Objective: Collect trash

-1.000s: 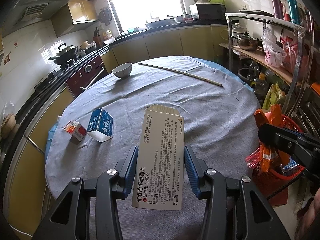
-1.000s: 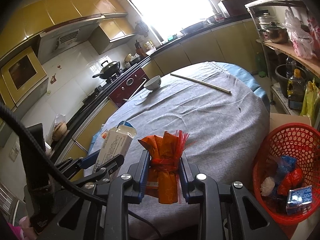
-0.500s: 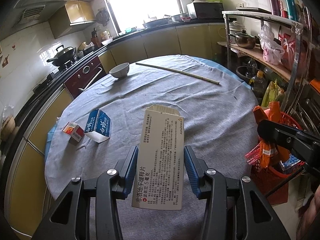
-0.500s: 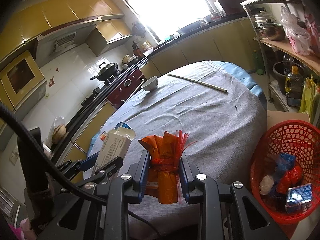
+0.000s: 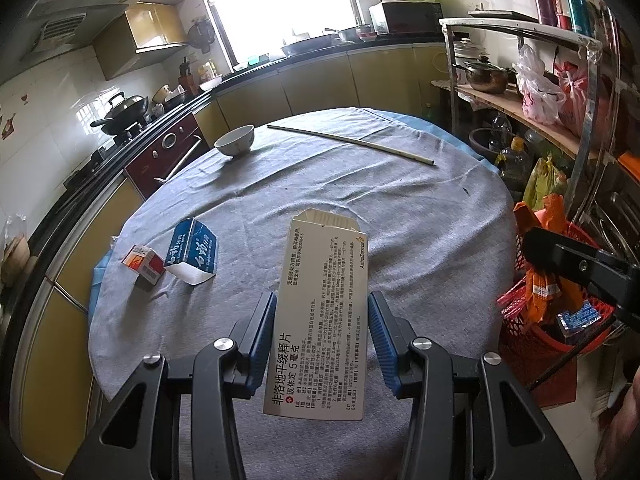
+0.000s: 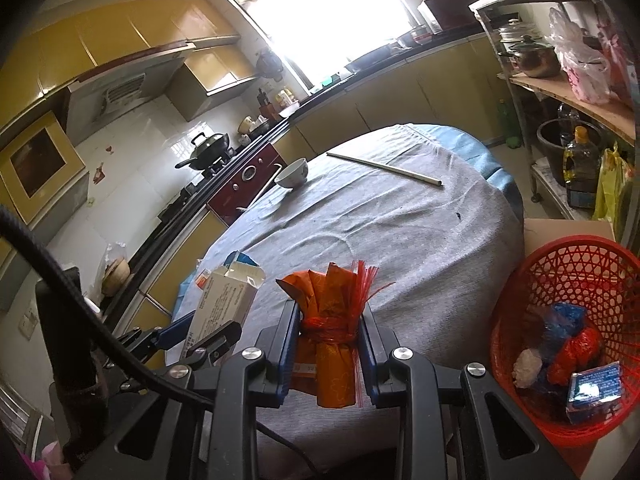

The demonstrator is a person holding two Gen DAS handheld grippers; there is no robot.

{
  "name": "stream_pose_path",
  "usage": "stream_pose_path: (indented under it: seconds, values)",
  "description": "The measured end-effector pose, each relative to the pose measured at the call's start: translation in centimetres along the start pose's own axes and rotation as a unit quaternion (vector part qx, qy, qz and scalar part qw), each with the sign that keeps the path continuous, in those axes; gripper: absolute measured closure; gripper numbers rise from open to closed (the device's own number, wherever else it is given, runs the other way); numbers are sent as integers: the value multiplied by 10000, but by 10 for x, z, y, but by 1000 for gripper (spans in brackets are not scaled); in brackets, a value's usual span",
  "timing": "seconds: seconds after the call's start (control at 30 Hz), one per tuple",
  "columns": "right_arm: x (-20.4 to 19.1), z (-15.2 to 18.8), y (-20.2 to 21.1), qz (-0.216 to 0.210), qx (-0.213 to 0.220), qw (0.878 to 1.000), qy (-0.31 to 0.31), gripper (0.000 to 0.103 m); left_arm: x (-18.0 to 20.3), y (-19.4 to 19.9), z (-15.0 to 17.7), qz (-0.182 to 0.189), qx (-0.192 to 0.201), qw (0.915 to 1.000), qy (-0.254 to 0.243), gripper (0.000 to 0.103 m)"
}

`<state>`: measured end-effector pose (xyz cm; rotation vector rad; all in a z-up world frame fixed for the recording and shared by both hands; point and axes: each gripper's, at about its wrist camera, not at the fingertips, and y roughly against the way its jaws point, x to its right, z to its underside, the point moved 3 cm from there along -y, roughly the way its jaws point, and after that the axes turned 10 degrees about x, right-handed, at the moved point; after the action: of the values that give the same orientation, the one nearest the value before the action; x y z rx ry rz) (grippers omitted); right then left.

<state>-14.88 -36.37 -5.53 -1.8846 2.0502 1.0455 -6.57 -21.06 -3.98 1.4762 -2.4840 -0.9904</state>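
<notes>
Left gripper (image 5: 322, 336) clamped on a long white medicine box (image 5: 324, 320), blue pads pressed on both long sides, box lifted above the grey-clothed tabletop (image 5: 400, 208). Right gripper (image 6: 329, 344) clamped tight on a rolled orange wrapper bundle (image 6: 330, 344) tied with red plastic, held over the tabletop's near edge. Red mesh basket (image 6: 576, 256) sits off the tabletop's right side on the floor, already holding blue and red wrappers. Left on the tabletop: blue-white carton (image 5: 192, 250) on its side, small red-white box (image 5: 144, 262) just beside it, white bowl (image 5: 235, 141) and a thin stick (image 5: 352, 144) at the far end.
</notes>
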Motion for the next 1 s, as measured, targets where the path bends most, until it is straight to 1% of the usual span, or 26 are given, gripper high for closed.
stream_pose_path:
  seconds: [1.0]
  values:
    - [31, -8, 15, 224, 229, 9990, -301, 73, 16, 0, 1, 49, -12, 9999, -163, 55]
